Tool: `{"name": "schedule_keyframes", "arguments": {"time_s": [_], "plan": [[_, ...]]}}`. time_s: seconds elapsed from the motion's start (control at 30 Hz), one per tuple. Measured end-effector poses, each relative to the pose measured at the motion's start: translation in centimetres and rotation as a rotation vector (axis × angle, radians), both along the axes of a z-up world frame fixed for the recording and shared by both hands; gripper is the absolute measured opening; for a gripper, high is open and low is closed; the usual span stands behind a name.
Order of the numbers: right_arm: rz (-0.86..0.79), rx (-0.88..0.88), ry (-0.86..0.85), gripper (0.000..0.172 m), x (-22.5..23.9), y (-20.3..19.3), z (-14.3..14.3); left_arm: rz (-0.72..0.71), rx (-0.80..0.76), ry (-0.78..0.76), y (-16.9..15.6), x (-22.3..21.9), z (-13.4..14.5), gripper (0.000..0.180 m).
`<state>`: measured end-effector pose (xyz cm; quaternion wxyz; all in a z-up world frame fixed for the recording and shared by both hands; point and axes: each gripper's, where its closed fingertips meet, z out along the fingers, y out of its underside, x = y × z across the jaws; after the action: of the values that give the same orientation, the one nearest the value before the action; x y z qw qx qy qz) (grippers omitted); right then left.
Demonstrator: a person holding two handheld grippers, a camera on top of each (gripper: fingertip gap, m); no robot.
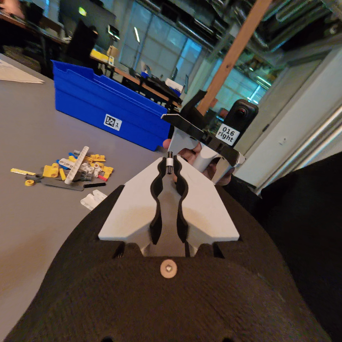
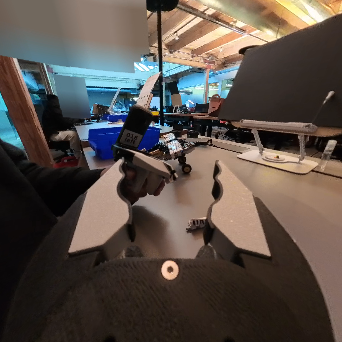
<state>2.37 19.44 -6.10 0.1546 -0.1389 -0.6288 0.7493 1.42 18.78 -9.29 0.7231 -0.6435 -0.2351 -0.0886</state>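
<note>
Axle pin, black with a white collar, stands clamped at the very tips of the left gripper jaws, long axis running forward between them, one end poking past. Such a shallow hold could let it twist or drop onto the worktop. Right gripper jaws gape wide, holding nothing; brick pile lies left of the clamped jaws.

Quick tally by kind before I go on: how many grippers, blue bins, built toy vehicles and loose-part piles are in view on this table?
Grippers: 2, the left gripper clamped on a small black pin with a white collar, the right gripper wide open with nothing between its fingers.
Blue bins: 1, the blue bin.
Built toy vehicles: 1, the brick-built vehicle.
Loose-part piles: 1, the pile of yellow, white and grey parts.
Total: 5.
</note>
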Motion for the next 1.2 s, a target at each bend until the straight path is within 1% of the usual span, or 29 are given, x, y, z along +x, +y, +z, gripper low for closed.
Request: {"name": "schedule_keyframes", "arguments": {"time_s": [0.03,0.1,0.13,0.17,0.2,0.27,0.3,0.37,0.4,0.43,0.47,0.53,0.57,0.6,0.63,0.67,0.7,0.77,0.8,0.87,0.9,0.93,1.0,1.07,1.13,1.2], "plan": [[-0.008,-0.016,-0.025,0.083,-0.2,-0.1,0.0,-0.021,-0.010,0.007,0.2,0.2,-0.1,0.003],[0.006,-0.053,-0.059,0.056,-0.2,-0.3,0.1,-0.052,-0.030,0.014,0.4,0.8,-0.6,0.003],[0.025,-0.059,-0.081,0.050,-0.1,-0.5,0.1,-0.060,-0.027,0.008,0.3,1.1,-0.9,0.003],[0.044,-0.045,-0.106,0.047,0.1,-0.8,-0.2,-0.065,0.004,-0.022,0.1,1.2,-0.9,0.003],[0.050,-0.015,-0.124,0.047,0.2,-1.1,-0.6,-0.071,0.073,-0.073,-0.2,1.1,-0.5,0.003],[0.005,0.052,-0.111,0.047,0.2,-1.7,-1.1,-0.062,0.230,-0.220,-1.2,0.2,0.0,0.002],[-0.037,0.091,-0.077,0.047,0.2,-2.0,-1.2,-0.085,0.306,-0.273,-1.8,0.1,0.6,0.003],[-0.137,0.202,0.020,0.046,0.3,-2.6,-1.4,-0.089,0.370,-0.323,-2.5,-0.3,0.9,0.002],[-0.188,0.275,0.077,0.042,0.3,-3.0,-1.7,-0.100,0.379,-0.346,-2.5,-0.4,0.9,0.002],[-0.240,0.365,0.148,0.032,0.4,-3.4,-2.1,-0.131,0.388,-0.379,-2.4,-0.2,0.9,0.003],[-0.294,0.469,0.245,0.022,0.6,-3.9,-2.5,-0.159,0.397,-0.419,-2.3,0.0,0.8,0.003],[-0.429,0.645,0.483,0.016,1.0,-4.9,-2.5,-0.200,0.426,-0.493,-2.4,0.2,0.7,0.003],[-0.501,0.679,0.591,0.011,1.3,-5.3,-2.0,-0.216,0.445,-0.519,-2.6,0.1,0.8,0.003],[-0.562,0.675,0.677,0.009,1.7,-5.6,-1.2,-0.231,0.464,-0.538,-2.7,0.2,1.0,0.003],[-0.607,0.655,0.726,0.010,2.1,-5.7,-0.5,-0.244,0.483,-0.547,-2.9,0.2,1.2,0.002],[-0.629,0.648,0.725,0.014,2.1,-5.8,-0.3,-0.252,0.498,-0.546,-3.0,0.3,1.4,0.002],[-0.641,0.646,0.688,0.021,2.0,-5.6,-0.3,-0.257,0.503,-0.541,-3.1,0.4,1.5,0.002],[-0.663,0.611,0.542,0.038,1.1,-5.1,-0.6,-0.267,0.508,-0.528,-3.2,0.6,1.7,0.002],[-0.646,0.595,0.442,0.044,0.7,-5.0,-1.2,-0.279,0.511,-0.527,-3.1,0.8,1.8,0.003],[-0.596,0.556,0.279,0.031,0.6,-5.2,-1.9,-0.309,0.504,-0.528,-2.8,1.2,1.8,0.002],[-0.574,0.528,0.244,0.029,0.8,-5.4,-1.8,-0.313,0.492,-0.522,-2.7,1.4,1.7,0.002],[-0.569,0.507,0.236,0.024,1.0,-5.5,-1.5,-0.317,0.485,-0.513,-2.7,1.6,1.7,0.003],[-0.580,0.502,0.273,0.012,1.5,-5.3,-0.9,-0.345,0.499,-0.515,-3.0,2.2,1.9,0.003],[-0.599,0.534,0.323,0.001,1.9,-5.1,-0.8,-0.381,0.532,-0.553,-3.3,2.6,2.0,0.002],[-0.593,0.560,0.349,0.001,2.3,-5.3,-1.1,-0.421,0.570,-0.614,-3.5,2.7,1.9,0.002],[-0.577,0.550,0.349,0.004,2.5,-5.6,-1.1,-0.429,0.589,-0.615,-3.7,2.8,2.0,0.003]]}}
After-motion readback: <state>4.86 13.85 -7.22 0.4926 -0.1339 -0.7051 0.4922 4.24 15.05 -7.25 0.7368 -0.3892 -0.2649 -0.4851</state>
